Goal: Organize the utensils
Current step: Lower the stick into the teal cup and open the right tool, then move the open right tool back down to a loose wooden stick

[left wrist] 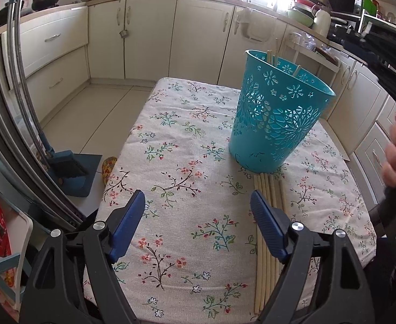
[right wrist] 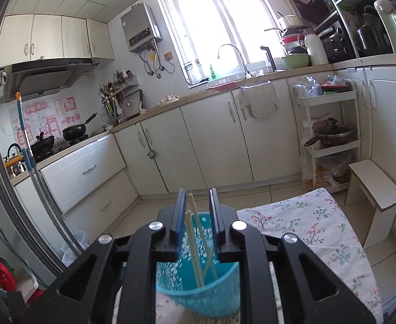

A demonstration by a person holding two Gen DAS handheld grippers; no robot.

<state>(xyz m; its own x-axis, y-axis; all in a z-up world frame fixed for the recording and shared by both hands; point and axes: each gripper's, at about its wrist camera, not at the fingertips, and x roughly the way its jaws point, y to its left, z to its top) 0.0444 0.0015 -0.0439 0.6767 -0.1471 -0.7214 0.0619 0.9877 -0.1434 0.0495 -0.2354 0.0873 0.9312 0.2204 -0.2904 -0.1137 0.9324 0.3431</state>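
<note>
My right tongs (right wrist: 196, 210) stand slightly apart above the teal basket (left wrist: 276, 113), touching none of the chopsticks (right wrist: 195, 245) standing inside. My left tongs (left wrist: 198, 216) gape wide, empty, beside the loose chopsticks (left wrist: 268, 213) lying just against the basket toward the bench's (left wrist: 171, 124) near edge. They look light, stiff and slippery, so I'd pinch mid-length.

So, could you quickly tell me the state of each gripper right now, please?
Left gripper: open wide, holding nothing, above the tablecloth.
Right gripper: open a little over the blue basket; chopsticks between the jaws, not pressed.
</note>
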